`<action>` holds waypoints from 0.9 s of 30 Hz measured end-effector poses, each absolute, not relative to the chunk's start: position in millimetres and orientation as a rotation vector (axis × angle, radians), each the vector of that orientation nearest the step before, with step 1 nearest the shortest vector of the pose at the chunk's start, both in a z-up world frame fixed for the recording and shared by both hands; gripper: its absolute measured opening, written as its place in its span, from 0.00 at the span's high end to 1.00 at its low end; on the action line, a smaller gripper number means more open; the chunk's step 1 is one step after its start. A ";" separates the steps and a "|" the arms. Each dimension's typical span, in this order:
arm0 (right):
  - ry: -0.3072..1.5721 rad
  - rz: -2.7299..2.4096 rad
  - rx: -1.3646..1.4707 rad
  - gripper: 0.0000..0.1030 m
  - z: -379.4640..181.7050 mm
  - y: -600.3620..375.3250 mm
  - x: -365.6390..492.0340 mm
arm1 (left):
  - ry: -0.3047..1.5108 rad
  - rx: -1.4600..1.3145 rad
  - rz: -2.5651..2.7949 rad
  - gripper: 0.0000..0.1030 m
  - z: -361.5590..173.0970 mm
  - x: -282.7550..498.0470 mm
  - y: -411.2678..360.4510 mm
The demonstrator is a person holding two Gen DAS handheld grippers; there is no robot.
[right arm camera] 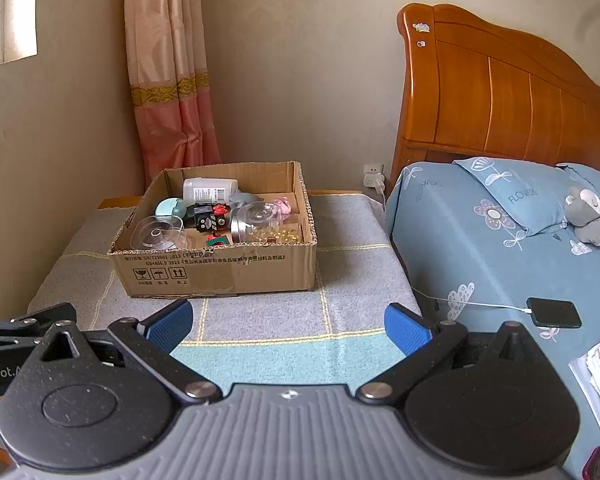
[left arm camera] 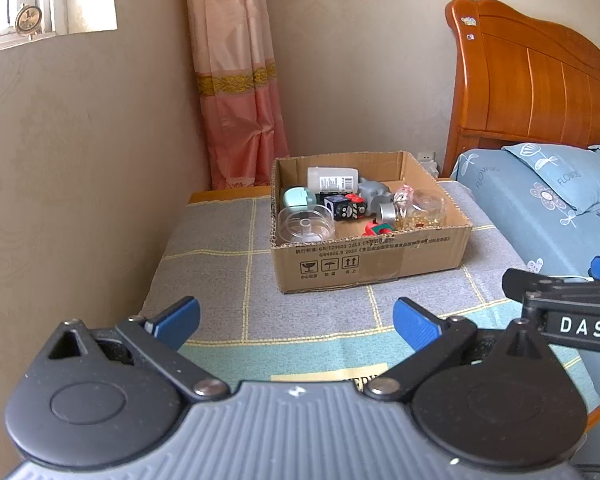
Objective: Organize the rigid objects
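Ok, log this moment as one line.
left gripper: open, empty | right gripper: open, empty | cardboard box: on table, holds items | phase: before reach

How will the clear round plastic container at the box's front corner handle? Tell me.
The clear round plastic container looks empty, so probably light. Its glossy walls may slip between pads. Crowded inside the cardboard box, it likely nudges neighbours.

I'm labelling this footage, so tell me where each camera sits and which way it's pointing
Left wrist: on the left gripper, facing the cardboard box on the cloth-covered table; its open blue fingers show, the right gripper alongside.
Right wrist: on the right gripper, facing the same box; open fingers show, bed to the right.
Shared: box, curtain, headboard.
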State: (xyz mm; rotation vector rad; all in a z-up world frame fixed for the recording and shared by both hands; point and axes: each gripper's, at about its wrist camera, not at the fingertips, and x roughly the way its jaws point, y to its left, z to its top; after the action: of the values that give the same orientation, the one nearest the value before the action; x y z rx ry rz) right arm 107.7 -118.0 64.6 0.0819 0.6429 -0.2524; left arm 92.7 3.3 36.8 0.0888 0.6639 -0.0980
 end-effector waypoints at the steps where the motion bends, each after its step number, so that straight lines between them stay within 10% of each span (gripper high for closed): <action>1: 0.643 -0.254 0.082 0.00 64.6 -118.4 107.8 | 0.664 0.089 -0.098 0.01 36.8 92.7 3.0; 27: 0.647 -0.248 0.083 0.00 63.1 -116.9 106.7 | 0.672 0.083 -0.098 0.01 35.1 91.2 4.4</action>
State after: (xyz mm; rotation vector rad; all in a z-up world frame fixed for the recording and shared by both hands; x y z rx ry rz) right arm 106.7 -116.9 63.1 0.0829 0.6469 -0.2482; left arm 91.2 4.4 35.1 0.0827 0.6724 -0.0977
